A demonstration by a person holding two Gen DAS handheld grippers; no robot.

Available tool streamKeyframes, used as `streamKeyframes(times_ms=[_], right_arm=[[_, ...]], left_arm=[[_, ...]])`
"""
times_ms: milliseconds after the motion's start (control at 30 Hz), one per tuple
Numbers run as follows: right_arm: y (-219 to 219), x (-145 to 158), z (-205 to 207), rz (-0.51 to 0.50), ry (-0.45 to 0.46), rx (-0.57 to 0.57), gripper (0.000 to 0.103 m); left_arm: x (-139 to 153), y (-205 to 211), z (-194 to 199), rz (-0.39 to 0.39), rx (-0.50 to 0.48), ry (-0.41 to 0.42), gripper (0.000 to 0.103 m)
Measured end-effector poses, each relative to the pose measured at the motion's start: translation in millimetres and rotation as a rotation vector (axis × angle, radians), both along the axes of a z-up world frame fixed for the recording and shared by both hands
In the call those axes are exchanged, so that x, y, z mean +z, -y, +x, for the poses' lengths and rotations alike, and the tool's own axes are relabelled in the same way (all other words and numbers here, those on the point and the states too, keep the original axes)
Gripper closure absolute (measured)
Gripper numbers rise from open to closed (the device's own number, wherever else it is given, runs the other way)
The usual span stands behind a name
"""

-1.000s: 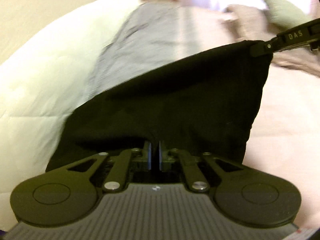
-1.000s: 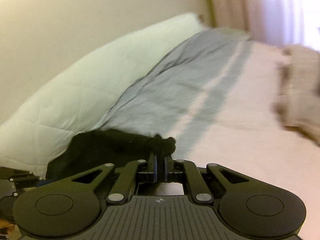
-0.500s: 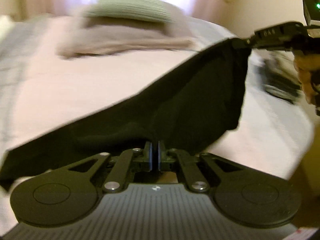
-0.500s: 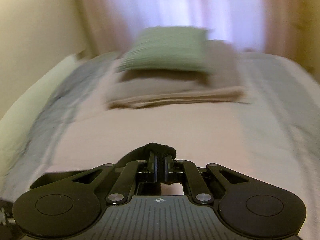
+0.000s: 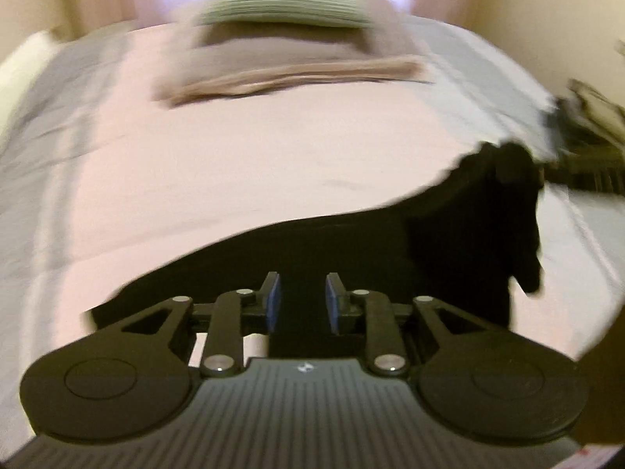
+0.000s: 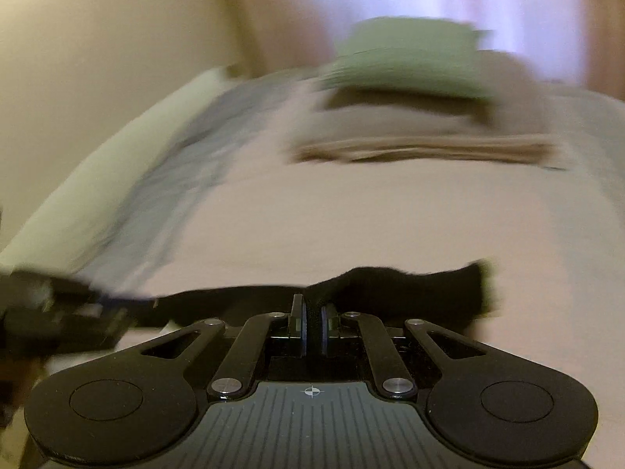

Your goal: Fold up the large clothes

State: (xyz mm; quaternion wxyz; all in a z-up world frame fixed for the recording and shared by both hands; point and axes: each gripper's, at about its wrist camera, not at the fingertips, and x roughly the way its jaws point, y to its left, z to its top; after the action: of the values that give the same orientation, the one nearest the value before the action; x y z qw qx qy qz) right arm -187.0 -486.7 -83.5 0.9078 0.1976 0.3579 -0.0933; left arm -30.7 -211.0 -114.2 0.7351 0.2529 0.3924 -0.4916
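Observation:
A black garment (image 5: 351,242) lies spread low over the pink bed sheet (image 5: 195,176) in the left wrist view. My left gripper (image 5: 300,301) stands open over its near edge, blue pads (image 5: 273,305) showing and black cloth behind the gap. One corner of the garment rises at the right toward the blurred right gripper (image 5: 578,168). In the right wrist view the garment (image 6: 410,289) is a dark band, and my right gripper (image 6: 311,324) is shut on its edge. The left gripper (image 6: 58,312) appears blurred at the far left.
A green cushion (image 5: 289,0) rests on folded beige bedding (image 5: 293,70) at the far end of the bed. A grey stripe (image 6: 187,179) and a white quilt (image 6: 97,179) run along the left side by the wall. Dark clutter (image 5: 597,117) sits off the bed's right edge.
My left gripper has opened and let go of the garment. The garment has come down from hanging stretched to lying low on the bed. The right gripper still grips its edge.

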Motion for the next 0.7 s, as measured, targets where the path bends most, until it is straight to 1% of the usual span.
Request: streamKeyframes(times_ms=[33,67,133,167,200,233,267,300,367,400,433,533,567,633,700], right_arm=[[-21,-9,19,0.006,0.003,0.071,0.1],[-48,-22,42,0.002,-0.022,0.156,0.099],[-86,-42,69,0.017,-0.054,0.287,0.099],[-100,-48,74,0.023,-0.053,0.328,0.094],[-112,-52,77,0.014,-0.059,0.34,0.081],[-121,-55,78,0.004,-0.072,0.338,0.073],[-121,-58,71,0.003,-0.085,0.328,0.058],[-120,-59,63,0.005,-0.095,0.311,0.054],[-113,-62,49,-0.006,-0.125,0.271,0.054],[-108,-66,48,-0.027,-0.141,0.252,0.053],[-100,-65,40,-0.058,-0.156,0.232,0.053],[-52,-62,17,-0.133,-0.208,0.177,0.052],[-33,-62,13,-0.156,-0.237,0.162,0.051],[0,-69,11,-0.2,-0.268,0.166,0.051],[32,-81,16,-0.258,-0.292,0.226,0.05]], left_arm=[[1,-13,15,0.004,0.049,0.021,0.078],[1,-26,28,0.011,0.093,0.04,0.075],[-2,-49,52,0.032,0.16,0.049,0.075],[-3,-57,60,0.04,0.184,0.043,0.074],[-7,-64,69,0.044,0.204,0.03,0.072],[-11,-74,76,0.044,0.218,0.009,0.071],[-15,-82,81,0.041,0.224,-0.016,0.066],[-21,-85,85,0.035,0.224,-0.044,0.059],[-39,-84,87,0.025,0.215,-0.107,0.053],[-43,-92,83,0.015,0.203,-0.143,0.052],[-52,-87,81,0.004,0.192,-0.177,0.051],[-79,-57,73,-0.015,0.129,-0.261,0.047],[-87,-47,71,-0.023,0.109,-0.269,0.044],[-101,-20,58,-0.029,0.05,-0.271,0.042],[-116,3,47,-0.018,0.0,-0.263,0.041]])
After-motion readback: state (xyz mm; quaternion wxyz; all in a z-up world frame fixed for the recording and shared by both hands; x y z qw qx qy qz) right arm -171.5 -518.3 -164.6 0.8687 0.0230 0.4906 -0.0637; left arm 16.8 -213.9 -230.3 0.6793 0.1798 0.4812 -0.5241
